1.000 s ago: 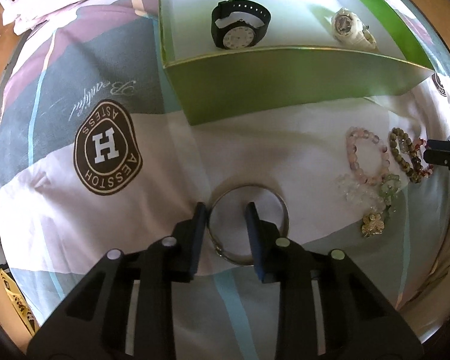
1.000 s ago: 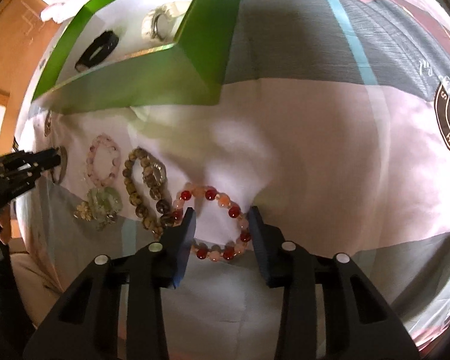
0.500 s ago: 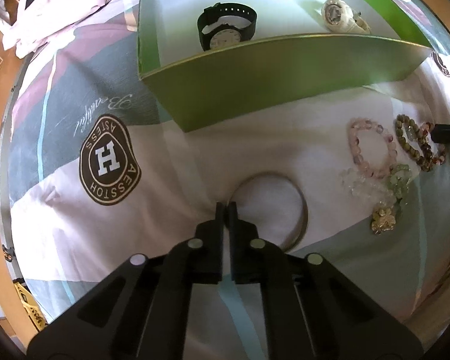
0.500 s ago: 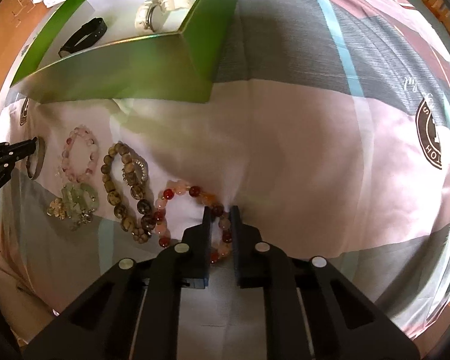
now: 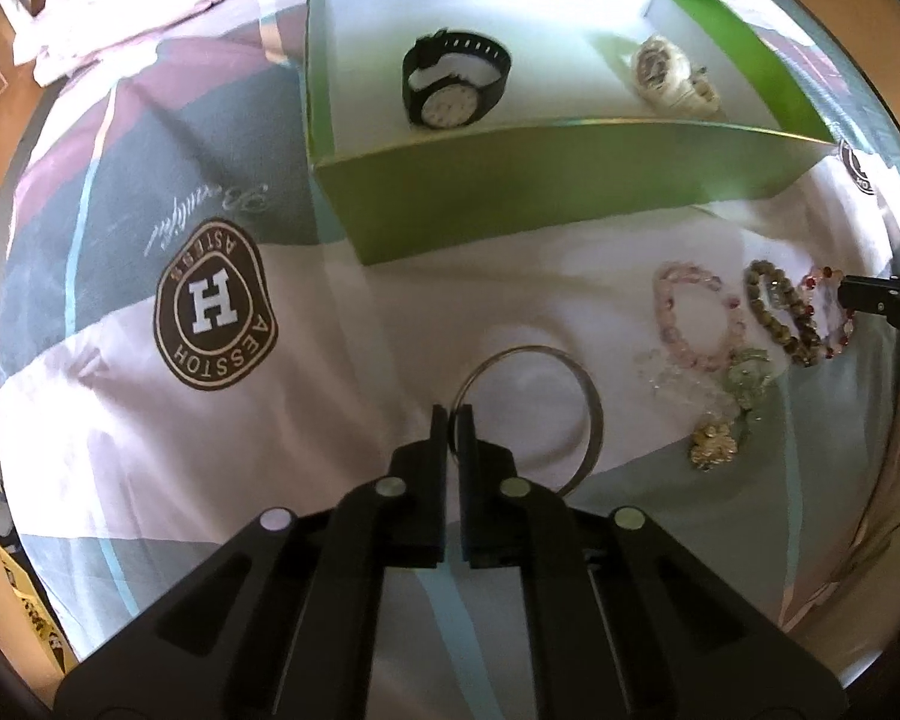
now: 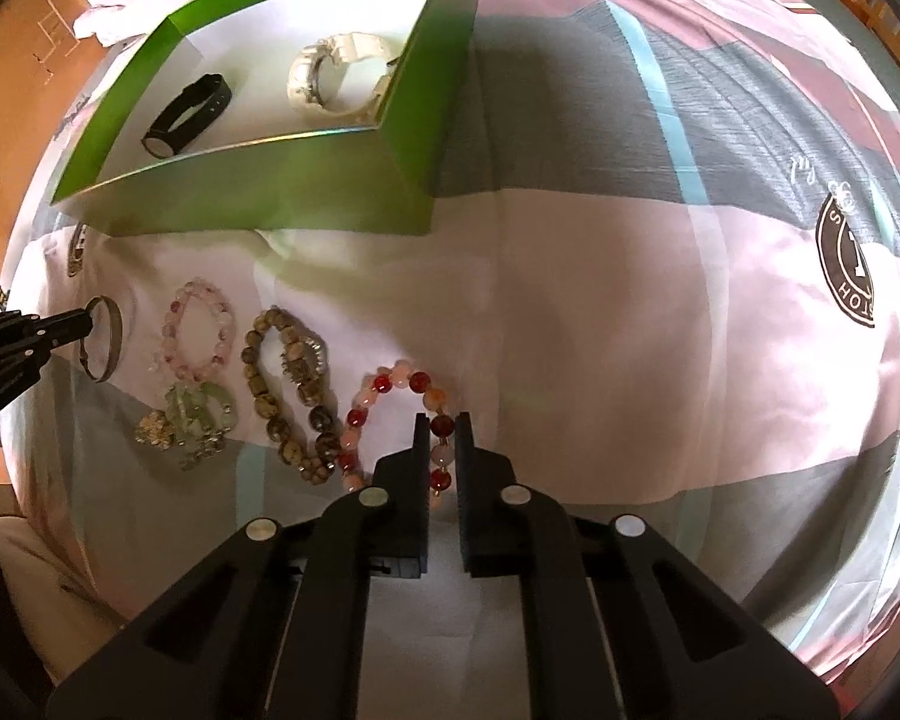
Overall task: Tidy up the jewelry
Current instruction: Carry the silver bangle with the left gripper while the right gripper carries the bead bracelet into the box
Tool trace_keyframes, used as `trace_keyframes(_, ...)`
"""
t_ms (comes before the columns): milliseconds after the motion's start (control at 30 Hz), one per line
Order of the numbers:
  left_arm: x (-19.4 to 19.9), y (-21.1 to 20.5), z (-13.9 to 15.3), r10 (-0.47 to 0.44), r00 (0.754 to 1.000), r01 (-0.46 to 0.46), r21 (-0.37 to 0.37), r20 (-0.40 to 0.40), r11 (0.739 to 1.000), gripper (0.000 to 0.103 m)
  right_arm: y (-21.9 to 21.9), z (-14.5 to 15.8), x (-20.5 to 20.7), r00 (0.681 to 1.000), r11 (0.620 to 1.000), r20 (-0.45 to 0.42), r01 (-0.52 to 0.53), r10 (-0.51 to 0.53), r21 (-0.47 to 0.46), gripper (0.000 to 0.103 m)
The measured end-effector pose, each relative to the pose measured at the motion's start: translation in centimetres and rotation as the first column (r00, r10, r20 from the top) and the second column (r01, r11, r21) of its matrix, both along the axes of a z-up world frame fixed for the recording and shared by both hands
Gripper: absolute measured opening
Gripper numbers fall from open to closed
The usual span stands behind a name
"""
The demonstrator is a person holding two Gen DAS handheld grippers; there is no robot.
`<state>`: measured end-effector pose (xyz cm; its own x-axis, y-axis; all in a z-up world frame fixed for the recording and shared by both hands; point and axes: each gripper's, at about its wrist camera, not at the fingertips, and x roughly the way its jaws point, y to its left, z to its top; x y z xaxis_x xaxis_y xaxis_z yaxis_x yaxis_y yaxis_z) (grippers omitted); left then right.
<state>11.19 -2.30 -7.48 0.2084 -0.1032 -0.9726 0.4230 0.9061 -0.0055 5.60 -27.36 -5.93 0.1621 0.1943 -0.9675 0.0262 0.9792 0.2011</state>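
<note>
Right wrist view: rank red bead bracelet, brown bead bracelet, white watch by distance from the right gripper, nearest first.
1. red bead bracelet: clamped in the right gripper.
2. brown bead bracelet: on the bedspread just left of the red one, touching it.
3. white watch: farthest, inside the green box at upper left.
</note>
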Motion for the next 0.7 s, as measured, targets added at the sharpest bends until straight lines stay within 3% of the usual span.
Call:
trace_keyframes(300, -2.3, -1.1, 1.7, -0.049, 0.999, 0.050, -0.023, 0.017, 0.999, 0.002, -2.5, 2.1, -1.0, 0.999, 0.998, 0.039, 0.032, -0.034, 0.059, 0.007)
trace_keyframes(500, -4.0, -2.4, 4.1, -0.090, 0.993, 0.095, -0.058, 0.073, 0.994, 0.002, -2.5, 4.6, -1.8, 0.995, 0.996, 0.101, 0.016, -0.026, 0.092, 0.007)
trace_keyframes(700, -3.2, -3.5, 7.1, -0.072, 0.988, 0.085, -0.094, 0.135, 0.992, 0.002, -1.7, 7.1, -1.8, 0.986, 0.993, 0.166, -0.007, -0.013, 0.120, 0.008)
